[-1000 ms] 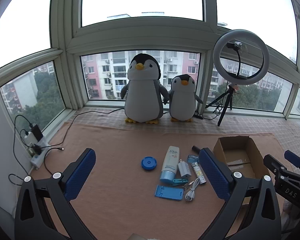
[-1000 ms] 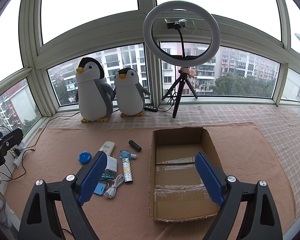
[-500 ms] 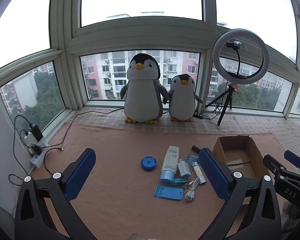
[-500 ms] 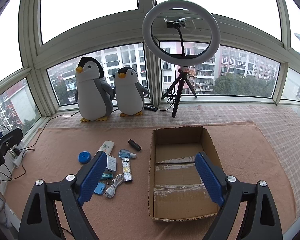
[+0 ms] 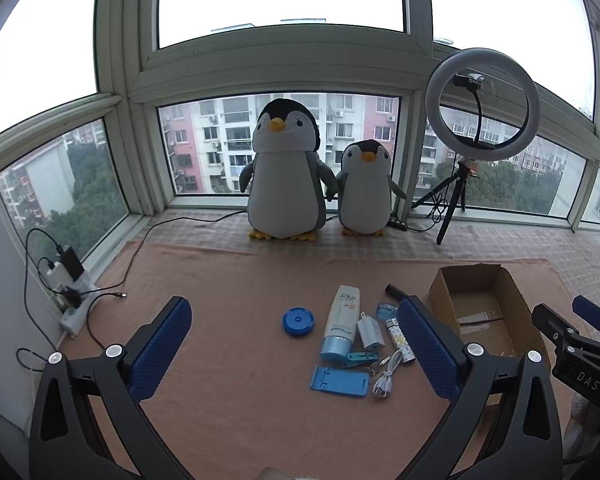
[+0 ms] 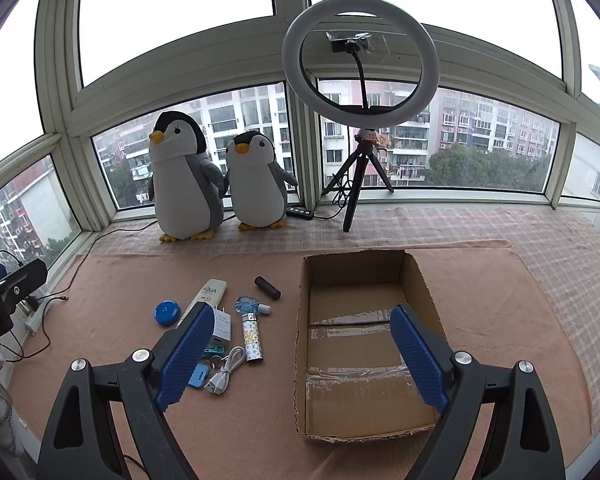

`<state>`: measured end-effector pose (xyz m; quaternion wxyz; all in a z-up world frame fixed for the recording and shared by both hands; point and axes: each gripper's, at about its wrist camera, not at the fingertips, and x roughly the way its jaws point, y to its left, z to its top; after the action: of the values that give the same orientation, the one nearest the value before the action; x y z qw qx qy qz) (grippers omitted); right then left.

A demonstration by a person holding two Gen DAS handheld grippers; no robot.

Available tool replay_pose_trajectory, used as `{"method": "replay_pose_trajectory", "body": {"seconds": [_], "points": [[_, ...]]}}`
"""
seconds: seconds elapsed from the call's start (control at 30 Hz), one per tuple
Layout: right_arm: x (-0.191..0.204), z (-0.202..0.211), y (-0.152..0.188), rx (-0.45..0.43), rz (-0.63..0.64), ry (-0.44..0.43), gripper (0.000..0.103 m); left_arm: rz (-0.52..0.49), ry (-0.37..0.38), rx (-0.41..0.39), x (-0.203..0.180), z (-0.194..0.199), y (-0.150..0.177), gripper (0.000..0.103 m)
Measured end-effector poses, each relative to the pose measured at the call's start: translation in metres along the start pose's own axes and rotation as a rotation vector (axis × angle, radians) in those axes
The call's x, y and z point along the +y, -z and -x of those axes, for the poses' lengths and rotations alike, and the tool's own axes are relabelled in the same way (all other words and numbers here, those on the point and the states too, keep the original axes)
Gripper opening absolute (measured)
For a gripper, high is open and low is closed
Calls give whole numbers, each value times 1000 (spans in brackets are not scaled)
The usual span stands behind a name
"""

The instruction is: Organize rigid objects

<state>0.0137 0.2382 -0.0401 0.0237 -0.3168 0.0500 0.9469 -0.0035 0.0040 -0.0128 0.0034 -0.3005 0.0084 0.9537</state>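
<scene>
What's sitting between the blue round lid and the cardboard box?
In the right wrist view, between the blue round lid and the cardboard box lie the sunscreen tube, white charger, patterned cylinder and black cylinder.

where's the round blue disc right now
In both views the round blue disc lies on the brown mat, leftmost of the small items, just left of the white Aqua tube.

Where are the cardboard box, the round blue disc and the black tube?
cardboard box point(image 6: 364, 350), right wrist view, taped floor.
round blue disc point(image 5: 298, 321), left wrist view, top face.
black tube point(image 6: 267, 288), right wrist view, mid-body.
</scene>
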Motion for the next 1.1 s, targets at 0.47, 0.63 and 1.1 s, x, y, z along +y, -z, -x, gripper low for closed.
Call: {"method": "replay_pose_trajectory", "body": {"seconds": [0.47, 0.63, 1.1], "points": [[-11, -9, 2, 22, -16, 38, 87, -2, -8, 70, 7, -26, 12, 102], [-21, -12, 4, 36, -31, 42, 87, -7, -21, 103, 11, -39, 20, 102], [-82, -27, 20, 108, -105, 138, 87, -9, -9, 202, 13, -65, 48, 102]]}}
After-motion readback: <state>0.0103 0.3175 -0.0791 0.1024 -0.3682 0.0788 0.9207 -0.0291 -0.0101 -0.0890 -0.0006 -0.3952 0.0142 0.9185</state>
